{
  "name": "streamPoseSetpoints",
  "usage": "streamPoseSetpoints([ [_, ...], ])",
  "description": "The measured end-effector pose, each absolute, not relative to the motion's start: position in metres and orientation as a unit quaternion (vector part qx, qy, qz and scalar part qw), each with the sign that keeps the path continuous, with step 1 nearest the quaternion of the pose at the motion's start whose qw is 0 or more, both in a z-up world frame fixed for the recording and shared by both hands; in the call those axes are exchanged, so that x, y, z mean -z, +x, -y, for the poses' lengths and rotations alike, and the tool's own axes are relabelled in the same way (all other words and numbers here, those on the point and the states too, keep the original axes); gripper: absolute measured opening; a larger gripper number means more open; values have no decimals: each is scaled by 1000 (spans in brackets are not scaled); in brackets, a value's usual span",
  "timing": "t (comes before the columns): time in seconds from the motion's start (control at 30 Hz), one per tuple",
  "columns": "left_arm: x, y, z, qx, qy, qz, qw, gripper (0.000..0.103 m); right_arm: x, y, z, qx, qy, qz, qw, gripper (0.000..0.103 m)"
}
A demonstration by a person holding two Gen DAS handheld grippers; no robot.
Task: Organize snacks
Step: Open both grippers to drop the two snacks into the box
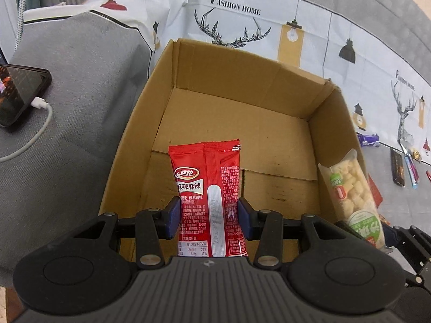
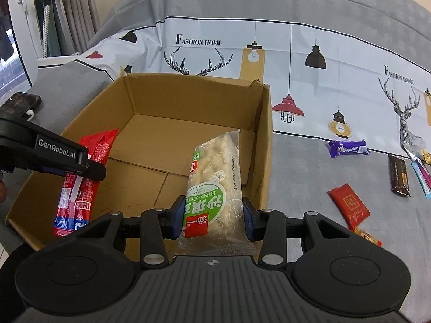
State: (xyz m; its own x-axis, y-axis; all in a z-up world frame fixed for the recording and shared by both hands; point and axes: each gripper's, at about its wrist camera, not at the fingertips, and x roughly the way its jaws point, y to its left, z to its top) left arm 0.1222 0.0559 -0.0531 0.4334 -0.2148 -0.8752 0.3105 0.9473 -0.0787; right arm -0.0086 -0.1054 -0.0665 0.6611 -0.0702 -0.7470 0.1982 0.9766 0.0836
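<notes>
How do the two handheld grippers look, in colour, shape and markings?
Both look the same. The left gripper and the right gripper have matte black bodies with a ribbed grey top plate, round black caps on both sides, and silver rivets on black linkage bars. The fingers carry blue pads. Seen from the right wrist view, the left gripper's side bears white "GenRobot.AI" lettering. No cables or sleeves are visible.

Both views are evenly lit by soft indoor light, with only faint shadows inside the box (image 1: 242,123). Daylight shows at the far left of the right view. Glare streaks the red packet (image 1: 207,196). Fisheye bending curves the edges, corners go dark, and focus is sharp.
</notes>
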Motion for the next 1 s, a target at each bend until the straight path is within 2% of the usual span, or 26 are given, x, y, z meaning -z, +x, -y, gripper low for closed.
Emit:
streamPoseSetpoints([
  [0.13,57,129,-52,147,50,-506,848,51,71,1,107,76,75,-405,908,44],
  [0.17,57,131,-52,145,52,-503,851,57,71,4,108,77,75,-405,908,44],
  [0.2,56,132,-51,145,53,-499,853,66,72,5,108,77,74,-406,908,45],
  [0.23,55,132,-51,144,53,-495,855,92,72,7,110,78,75,-407,907,48],
  [0.27,52,132,-51,138,53,-489,860,102,70,7,111,82,76,-409,906,62],
  [0.3,48,128,-53,135,51,-477,867,103,68,6,112,76,85,-405,907,65],
  [0.37,44,121,-53,138,65,-468,871,103,62,2,111,64,94,-402,909,83],
  [0.43,43,113,-53,142,83,-472,866,103,57,-5,105,75,80,-406,907,95],
  [0.73,25,47,-83,128,83,-476,866,103,28,-63,82,85,90,-408,905,97],
  [1.0,-3,-10,-97,133,89,-444,882,103,-11,-116,61,99,83,-350,928,101],
])
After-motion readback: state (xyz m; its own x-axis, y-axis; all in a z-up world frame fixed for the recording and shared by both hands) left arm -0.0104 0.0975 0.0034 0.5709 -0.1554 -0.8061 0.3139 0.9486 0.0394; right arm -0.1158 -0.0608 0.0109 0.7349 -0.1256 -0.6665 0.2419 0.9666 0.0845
